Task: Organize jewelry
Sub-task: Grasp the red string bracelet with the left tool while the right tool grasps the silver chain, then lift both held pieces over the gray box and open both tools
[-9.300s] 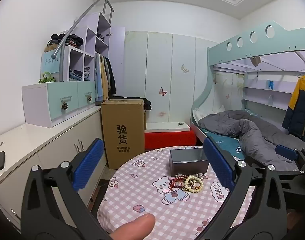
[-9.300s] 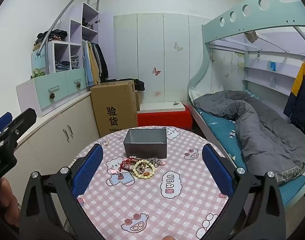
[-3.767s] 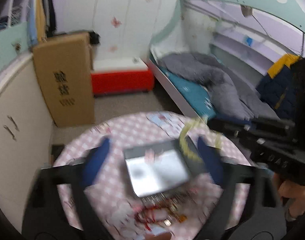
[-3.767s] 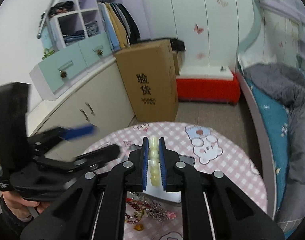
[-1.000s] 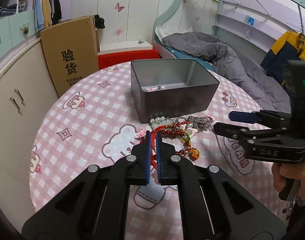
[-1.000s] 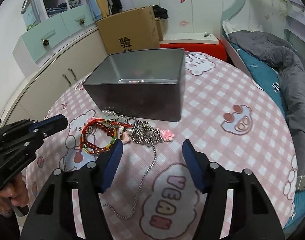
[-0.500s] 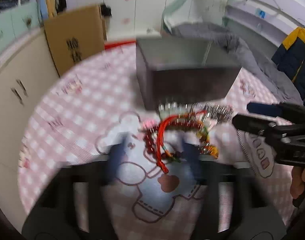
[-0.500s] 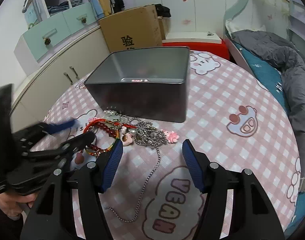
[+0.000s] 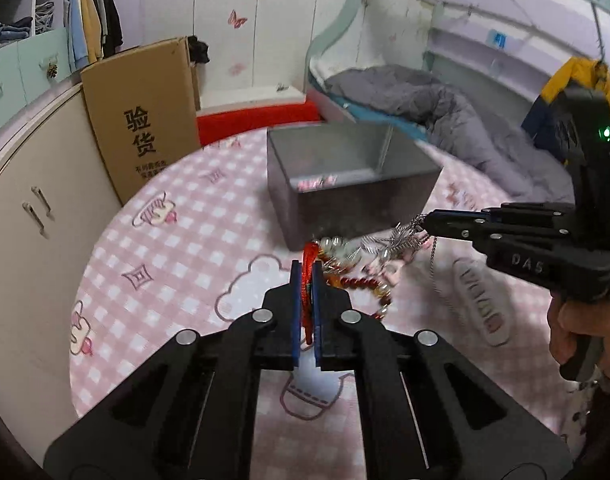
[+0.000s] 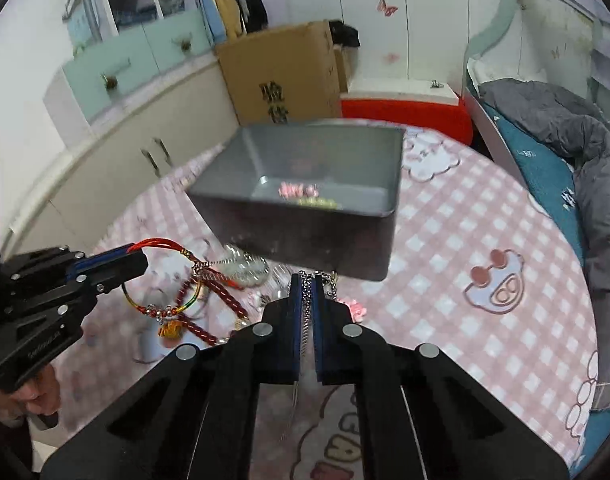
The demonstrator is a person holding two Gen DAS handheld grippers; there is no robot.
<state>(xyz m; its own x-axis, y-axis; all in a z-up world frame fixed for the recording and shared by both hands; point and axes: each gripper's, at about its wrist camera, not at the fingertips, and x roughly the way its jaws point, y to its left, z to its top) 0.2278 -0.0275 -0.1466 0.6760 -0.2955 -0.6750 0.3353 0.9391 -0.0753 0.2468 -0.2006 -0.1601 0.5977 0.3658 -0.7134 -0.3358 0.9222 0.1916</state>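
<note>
I hold both claws clamped: left claw (image 9: 306, 300) on red cord (image 9: 307, 264), right claw (image 10: 306, 312) on silver chain (image 10: 305, 292), separating the tangle ahead of the tin (image 10: 313, 236)

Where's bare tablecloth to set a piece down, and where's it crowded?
Free: tablecloth right of the grey tin, toward the bed; also left of it, toward the cardboard box. Crowded: the jewelry tangle along the tin's near wall, between both hand-held grippers.

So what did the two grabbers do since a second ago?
The left gripper clamped the red string bracelet, and the right gripper snapped shut on the silver chain. Both pieces are lifted and tangled. The grey tin stayed put on the pink table.
</note>
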